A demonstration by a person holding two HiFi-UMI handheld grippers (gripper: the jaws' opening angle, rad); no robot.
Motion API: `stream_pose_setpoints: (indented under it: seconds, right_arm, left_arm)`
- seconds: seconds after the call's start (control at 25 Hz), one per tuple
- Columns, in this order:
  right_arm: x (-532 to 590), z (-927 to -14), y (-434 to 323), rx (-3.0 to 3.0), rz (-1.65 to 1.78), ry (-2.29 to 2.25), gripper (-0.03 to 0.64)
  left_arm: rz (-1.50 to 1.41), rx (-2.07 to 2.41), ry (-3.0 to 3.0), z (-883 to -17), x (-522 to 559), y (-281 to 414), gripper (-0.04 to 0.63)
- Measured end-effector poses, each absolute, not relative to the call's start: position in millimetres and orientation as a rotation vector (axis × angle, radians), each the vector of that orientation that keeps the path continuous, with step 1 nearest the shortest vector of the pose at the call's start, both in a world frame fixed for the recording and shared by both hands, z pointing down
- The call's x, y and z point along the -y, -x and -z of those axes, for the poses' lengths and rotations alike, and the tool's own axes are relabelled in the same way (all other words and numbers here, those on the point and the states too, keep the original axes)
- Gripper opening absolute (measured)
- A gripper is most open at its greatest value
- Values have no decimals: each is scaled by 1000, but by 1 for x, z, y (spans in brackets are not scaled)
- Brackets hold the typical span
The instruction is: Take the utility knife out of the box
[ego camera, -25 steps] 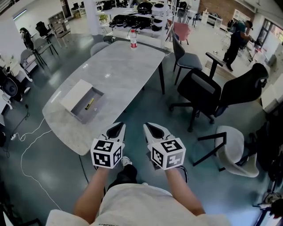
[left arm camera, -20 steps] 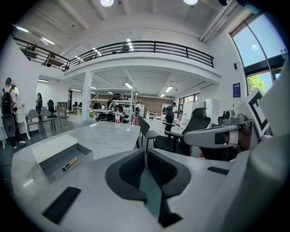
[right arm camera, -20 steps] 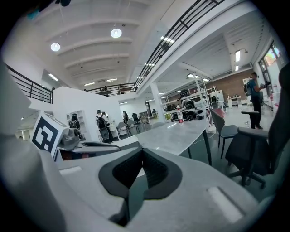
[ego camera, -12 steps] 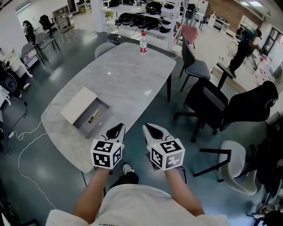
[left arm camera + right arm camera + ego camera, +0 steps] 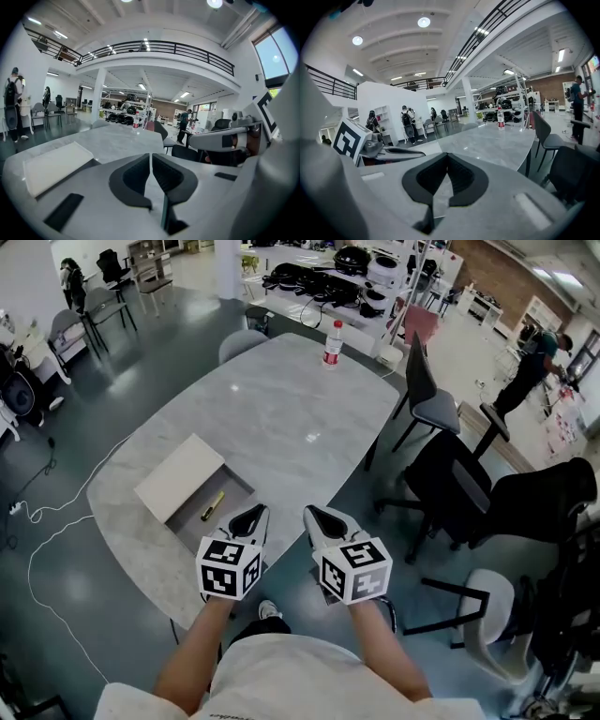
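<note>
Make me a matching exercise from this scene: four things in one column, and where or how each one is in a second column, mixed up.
Things
1. yellow utility knife
2. clear plastic bottle with a red label
3. flat white box lid
4. left tool

Places or states
A. standing upright at the far end of the grey marble table
B. shut, holding nothing
C. lying inside the open grey box
D. lying flat on the table beside the box

Pairs: 1-C, 2-A, 3-D, 4-B
</note>
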State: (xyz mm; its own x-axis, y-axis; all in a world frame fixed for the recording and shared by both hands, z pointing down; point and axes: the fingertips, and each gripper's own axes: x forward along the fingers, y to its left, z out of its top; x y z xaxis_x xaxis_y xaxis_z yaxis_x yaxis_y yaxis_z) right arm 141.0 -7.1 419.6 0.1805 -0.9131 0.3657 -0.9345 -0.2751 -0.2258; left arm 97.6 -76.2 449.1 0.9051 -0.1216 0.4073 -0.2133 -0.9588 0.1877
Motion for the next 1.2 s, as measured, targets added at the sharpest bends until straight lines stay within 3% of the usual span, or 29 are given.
stream_pose_setpoints:
  seconds: [0.68, 1.2]
  right_arm:
    - [138, -424, -93, 2040, -659, -2088, 5]
    - [190, -443, -75, 2246, -662, -1764, 5]
  left_arm:
    - [-580, 504, -2738, -471, 184, -41, 25]
    - [-745, 674, -2654, -511, 208, -24, 25]
